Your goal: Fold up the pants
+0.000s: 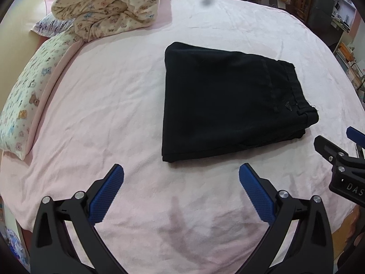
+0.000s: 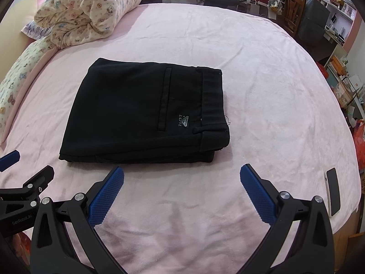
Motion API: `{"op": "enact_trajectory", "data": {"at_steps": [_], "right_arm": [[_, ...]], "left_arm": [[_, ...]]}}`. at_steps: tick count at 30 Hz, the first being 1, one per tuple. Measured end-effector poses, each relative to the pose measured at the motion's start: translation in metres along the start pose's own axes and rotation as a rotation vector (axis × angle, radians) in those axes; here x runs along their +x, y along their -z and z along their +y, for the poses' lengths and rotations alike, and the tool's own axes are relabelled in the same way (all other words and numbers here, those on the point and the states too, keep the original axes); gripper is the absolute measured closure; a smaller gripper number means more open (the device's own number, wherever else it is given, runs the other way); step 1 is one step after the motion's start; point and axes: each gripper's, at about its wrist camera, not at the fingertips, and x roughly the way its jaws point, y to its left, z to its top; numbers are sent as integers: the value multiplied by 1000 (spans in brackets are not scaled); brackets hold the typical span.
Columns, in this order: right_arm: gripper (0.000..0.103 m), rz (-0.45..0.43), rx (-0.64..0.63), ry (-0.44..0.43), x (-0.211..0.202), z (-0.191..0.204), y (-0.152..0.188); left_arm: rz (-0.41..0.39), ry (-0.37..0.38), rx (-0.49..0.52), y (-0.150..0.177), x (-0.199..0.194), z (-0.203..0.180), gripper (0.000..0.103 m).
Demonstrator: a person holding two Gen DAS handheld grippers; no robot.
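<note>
Black pants (image 2: 146, 111) folded flat on pink bed (image 2: 262, 73); left gripper (image 1: 181, 178) and right gripper (image 2: 181, 179) fingers spread wide, empty, just short of pants.

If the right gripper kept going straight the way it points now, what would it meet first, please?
Probably the near folded edge of the black pants; the open right gripper points just right of their middle, with only pink bedsheet between. Depth is uncertain.

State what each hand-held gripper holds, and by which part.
Nothing. The left hand-held gripper and right hand-held gripper are both open over the bed, short of the folded pants.
</note>
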Motion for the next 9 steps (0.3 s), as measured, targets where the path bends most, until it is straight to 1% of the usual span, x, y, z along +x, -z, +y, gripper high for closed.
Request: {"op": "enact_trajectory", "data": {"at_steps": [4,9], "right_arm": [[1,2,0,0,0,1,1],[1,2,0,0,1,1,1]], "left_arm": [[3,32,2,-1,1,-1,2],[4,26,7,0,1,-4,2]]}}
